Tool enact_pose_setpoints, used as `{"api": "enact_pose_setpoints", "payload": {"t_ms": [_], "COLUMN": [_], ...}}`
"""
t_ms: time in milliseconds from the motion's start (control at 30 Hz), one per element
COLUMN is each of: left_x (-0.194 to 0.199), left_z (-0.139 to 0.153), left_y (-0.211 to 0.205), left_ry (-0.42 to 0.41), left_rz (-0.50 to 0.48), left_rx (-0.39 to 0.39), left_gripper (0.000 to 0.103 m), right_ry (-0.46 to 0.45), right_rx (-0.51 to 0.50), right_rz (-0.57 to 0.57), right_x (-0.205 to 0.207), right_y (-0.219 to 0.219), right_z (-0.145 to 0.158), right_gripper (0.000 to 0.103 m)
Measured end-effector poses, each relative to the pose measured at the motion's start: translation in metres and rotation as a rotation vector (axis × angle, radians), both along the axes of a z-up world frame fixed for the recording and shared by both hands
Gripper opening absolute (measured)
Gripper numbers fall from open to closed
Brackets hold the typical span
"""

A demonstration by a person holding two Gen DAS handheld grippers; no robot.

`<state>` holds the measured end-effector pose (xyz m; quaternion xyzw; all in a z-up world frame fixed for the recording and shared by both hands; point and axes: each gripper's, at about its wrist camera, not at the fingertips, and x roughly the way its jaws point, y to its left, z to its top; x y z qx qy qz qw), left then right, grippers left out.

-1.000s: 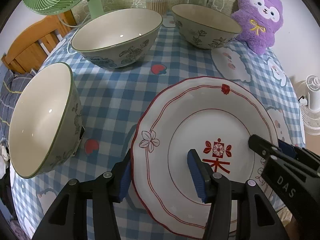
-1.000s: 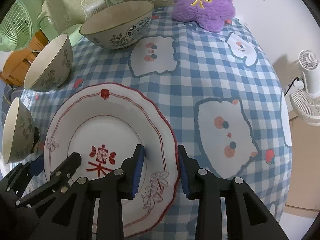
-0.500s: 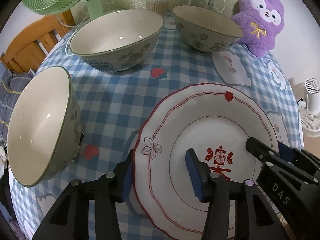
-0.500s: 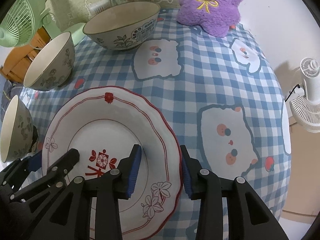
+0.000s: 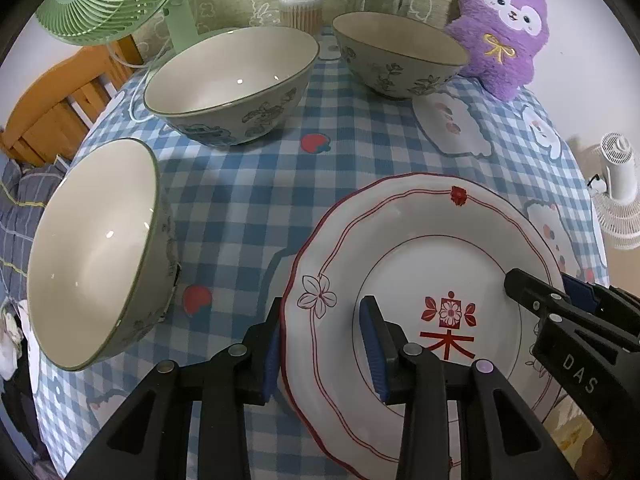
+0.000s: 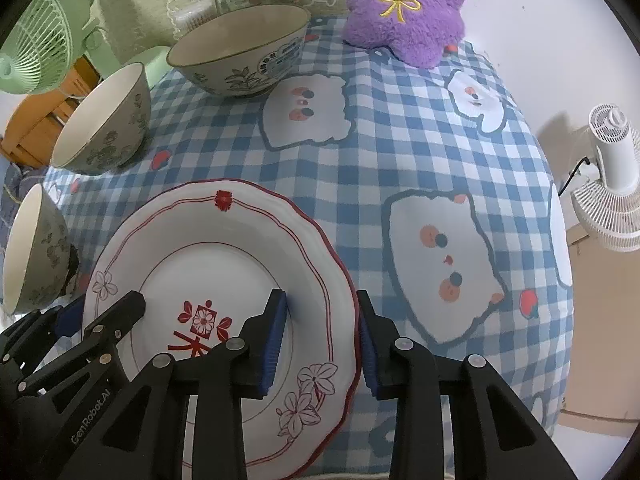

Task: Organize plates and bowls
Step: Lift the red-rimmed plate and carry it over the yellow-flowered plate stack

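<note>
at six o'clock on the desk (image 5: 360, 160), i have the plate (image 5: 432, 264) rim straddled by both closing grippers, left (image 5: 324, 344) and right (image 6: 320, 340); uneven pinching could tip it into the nearest bowl (image 5: 96, 248).

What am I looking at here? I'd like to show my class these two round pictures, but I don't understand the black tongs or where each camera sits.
A person holds one pair of tongs in each hand; a camera on each looks forward along its fingers. The left tongs straddle one edge of the red-trimmed plate, the right tongs the opposite edge. Both are closing on the rim; whether the pads press it yet is unclear. The plate lies on a checked tablecloth, with three bowls and a purple plush toy behind.
</note>
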<state>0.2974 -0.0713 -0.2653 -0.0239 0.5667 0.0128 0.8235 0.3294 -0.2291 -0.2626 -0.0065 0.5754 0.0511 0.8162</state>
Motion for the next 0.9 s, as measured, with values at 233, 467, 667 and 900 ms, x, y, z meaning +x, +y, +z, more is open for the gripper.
{"api": "enact_pose_setpoints", "payload": {"t_ms": [233, 467, 667, 900], "left_x": [-0.007, -0.015, -0.025, -0.040], "left_z": [0.010, 0.029, 0.046, 0.073], "left_y": [-0.001, -0.002, -0.003, -0.005], "left_ry": [-0.019, -0.043, -0.073, -0.121], "left_rz": [-0.029, -0.062, -0.091, -0.135], "left_rx": [0.003, -0.001, -0.004, -0.004], "left_gripper": [0.035, 0.035, 0.035, 0.035], "right_ry": [-0.019, -0.051, -0.085, -0.129], "right_rx": [-0.013, -0.031, -0.042, -0.050], "right_rz": [0.012, 0.019, 0.011, -0.012], "right_x": [-0.009, -0.022, -0.036, -0.057], "right_y": [0.003, 0.002, 0.003, 0.003], "right_z": [0.011, 0.032, 0.053, 0.079], "right_gripper": [0.036, 0.036, 0.036, 0.036]}}
